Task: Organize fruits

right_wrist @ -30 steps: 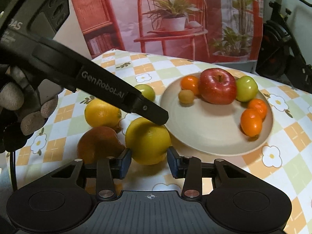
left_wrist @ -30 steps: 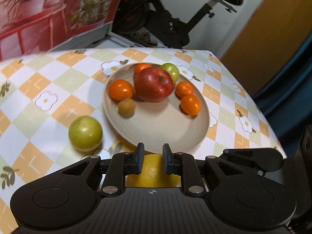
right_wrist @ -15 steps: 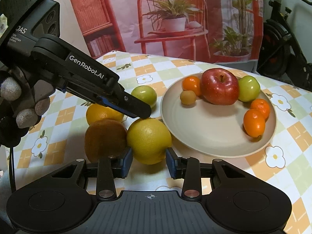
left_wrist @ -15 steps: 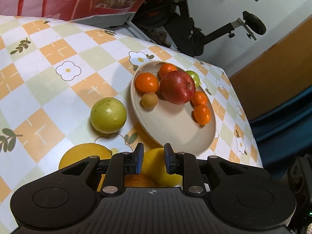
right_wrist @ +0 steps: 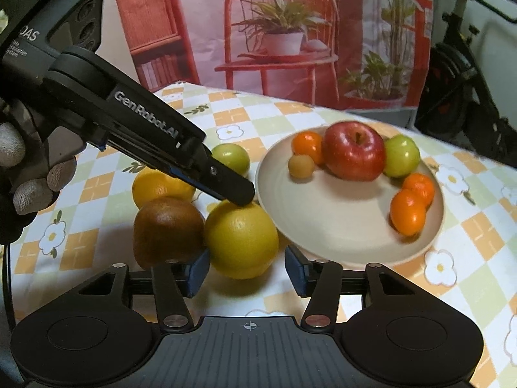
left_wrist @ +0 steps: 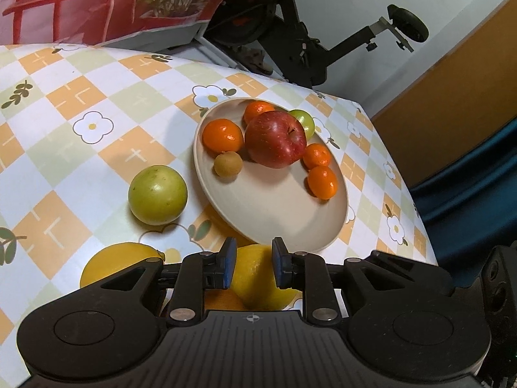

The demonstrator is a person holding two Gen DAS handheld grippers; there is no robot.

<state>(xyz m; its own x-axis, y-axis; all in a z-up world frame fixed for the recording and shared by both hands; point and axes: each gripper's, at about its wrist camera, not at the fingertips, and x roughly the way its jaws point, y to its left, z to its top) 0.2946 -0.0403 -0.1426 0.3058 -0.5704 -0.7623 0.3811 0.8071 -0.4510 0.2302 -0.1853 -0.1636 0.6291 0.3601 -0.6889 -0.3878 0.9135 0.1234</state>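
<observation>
Jaws of right gripper [right_wrist: 247, 266] opening around round yellow citrus fruit [right_wrist: 241, 238]; left gripper [right_wrist: 237, 194] clenched, empty, tips atop same fruit beside beige round plate [right_wrist: 349, 245].

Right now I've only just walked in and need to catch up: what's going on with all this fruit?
A person is sorting fruit onto a plate with two handheld grippers. The right gripper sits around a big yellow citrus beside the plate, its jaws opening, not pressing it. The left gripper, jaws shut and empty, rests its tip on top of that citrus. An apple and small fruits are already on the plate; a green fruit, an orange and a brown fruit wait on the table.
</observation>
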